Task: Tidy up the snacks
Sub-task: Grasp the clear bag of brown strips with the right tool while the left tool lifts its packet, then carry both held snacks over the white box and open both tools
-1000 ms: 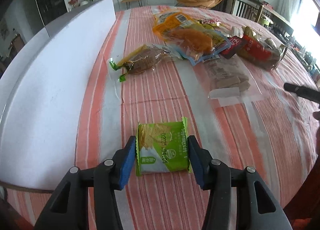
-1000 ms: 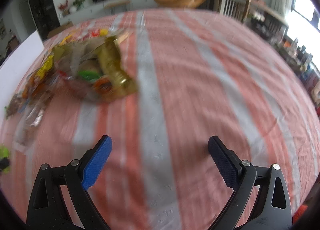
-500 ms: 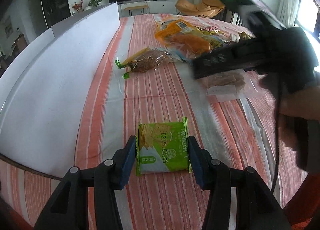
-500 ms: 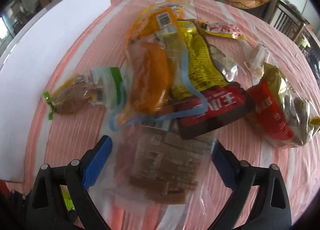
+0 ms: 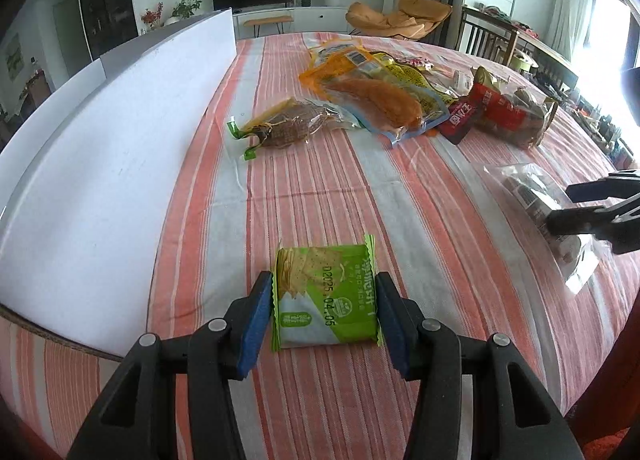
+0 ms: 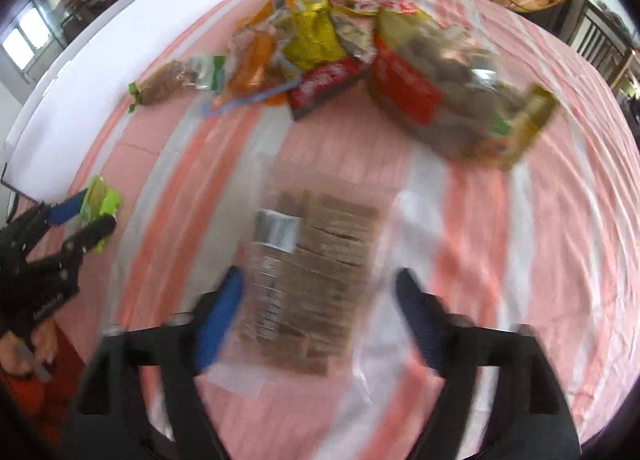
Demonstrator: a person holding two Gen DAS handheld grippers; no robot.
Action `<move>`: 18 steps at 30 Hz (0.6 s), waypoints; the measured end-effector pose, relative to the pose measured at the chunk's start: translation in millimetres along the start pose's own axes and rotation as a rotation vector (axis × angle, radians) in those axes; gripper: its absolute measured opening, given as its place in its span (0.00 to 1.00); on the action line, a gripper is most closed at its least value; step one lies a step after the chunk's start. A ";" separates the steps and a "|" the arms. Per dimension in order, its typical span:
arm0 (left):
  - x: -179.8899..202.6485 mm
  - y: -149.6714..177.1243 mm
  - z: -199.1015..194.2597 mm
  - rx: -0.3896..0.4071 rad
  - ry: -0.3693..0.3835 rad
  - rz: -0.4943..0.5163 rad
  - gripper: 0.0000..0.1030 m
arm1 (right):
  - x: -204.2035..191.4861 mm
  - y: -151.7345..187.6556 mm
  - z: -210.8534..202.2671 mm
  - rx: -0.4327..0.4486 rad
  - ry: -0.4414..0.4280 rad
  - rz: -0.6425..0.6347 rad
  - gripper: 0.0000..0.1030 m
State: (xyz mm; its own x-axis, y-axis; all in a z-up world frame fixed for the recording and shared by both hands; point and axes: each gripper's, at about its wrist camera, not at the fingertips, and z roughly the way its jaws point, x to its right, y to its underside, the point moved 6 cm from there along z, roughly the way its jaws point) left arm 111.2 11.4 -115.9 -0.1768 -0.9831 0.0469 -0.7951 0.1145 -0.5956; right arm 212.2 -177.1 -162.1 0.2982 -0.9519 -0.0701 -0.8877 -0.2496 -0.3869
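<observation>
A: Left wrist view, item one?
B: Green cracker pack (image 5: 326,296) flat on the table (image 5: 440,220), clamped between left gripper (image 5: 325,318) fingers.
A: Item two?
B: Clear wafer bag (image 6: 316,280) between right gripper (image 6: 320,316) fingers, spread wide, not touching; picture blurred.
</observation>
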 end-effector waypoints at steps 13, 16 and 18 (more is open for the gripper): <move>-9.4 0.9 -26.1 0.068 0.184 -0.144 0.47 | -20.3 -6.3 10.7 -0.045 0.026 -0.064 0.50; -6.2 -9.0 -44.3 0.110 0.233 -0.168 0.47 | -11.5 -4.9 -3.1 -0.024 0.006 -0.012 0.48; -6.5 -17.7 -58.0 0.129 0.266 -0.189 0.47 | -5.2 -6.5 -16.3 -0.002 -0.050 0.047 0.48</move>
State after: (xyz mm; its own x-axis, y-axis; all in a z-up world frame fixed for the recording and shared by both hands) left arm 92.8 24.1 -59.1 -0.1925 -0.9116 0.3633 -0.7513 -0.1013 -0.6522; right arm 210.6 -173.4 -144.2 0.2729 -0.9526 -0.1345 -0.9021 -0.2049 -0.3798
